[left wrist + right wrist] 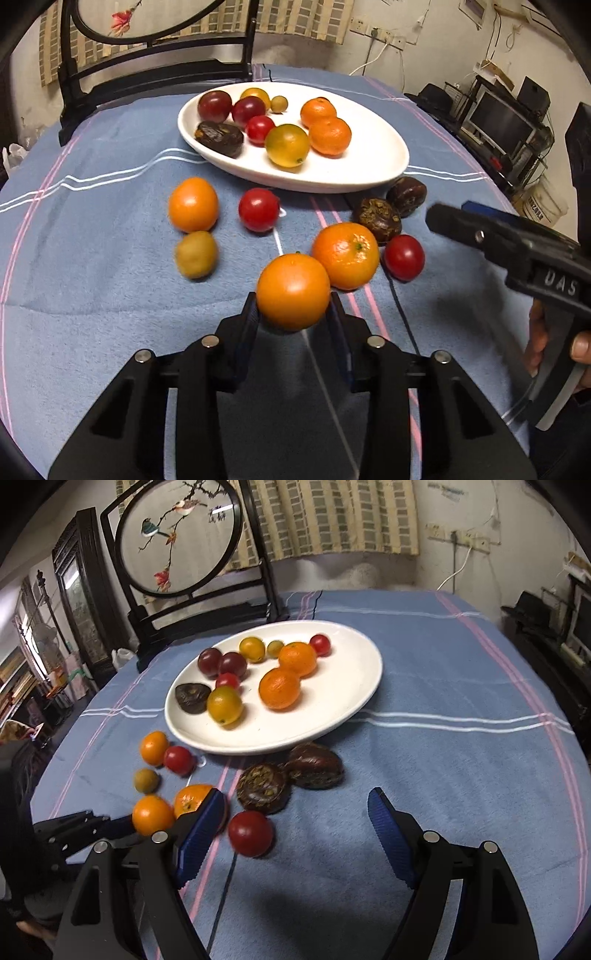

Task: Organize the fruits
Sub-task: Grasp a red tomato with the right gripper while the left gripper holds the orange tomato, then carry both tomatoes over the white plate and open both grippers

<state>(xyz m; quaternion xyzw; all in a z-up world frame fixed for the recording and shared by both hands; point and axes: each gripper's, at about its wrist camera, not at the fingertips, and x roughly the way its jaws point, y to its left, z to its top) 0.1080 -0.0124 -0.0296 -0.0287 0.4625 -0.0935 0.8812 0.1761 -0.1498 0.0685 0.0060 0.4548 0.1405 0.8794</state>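
My left gripper (pixel 293 301) is shut on a smooth orange fruit (pixel 293 291), held just above the blue cloth; it also shows in the right wrist view (pixel 152 815). A white oval plate (pixel 373 162) holds several fruits. On the cloth lie a mandarin (pixel 346 255), red tomatoes (pixel 258 209) (pixel 403 257), an orange fruit (pixel 193 204), a small brownish fruit (pixel 195 254) and two dark wrinkled fruits (pixel 378 220). My right gripper (pixel 297 808) is open and empty, above the cloth, with a red tomato (pixel 251 833) between its fingers' line and the dark fruits (pixel 263 787) just beyond.
A dark wooden screen stand (pixel 177 554) with a bird picture stands at the table's far left edge. The blue striped cloth (pixel 461 775) covers the table. Shelves and a monitor (pixel 502 122) stand off the table to the right.
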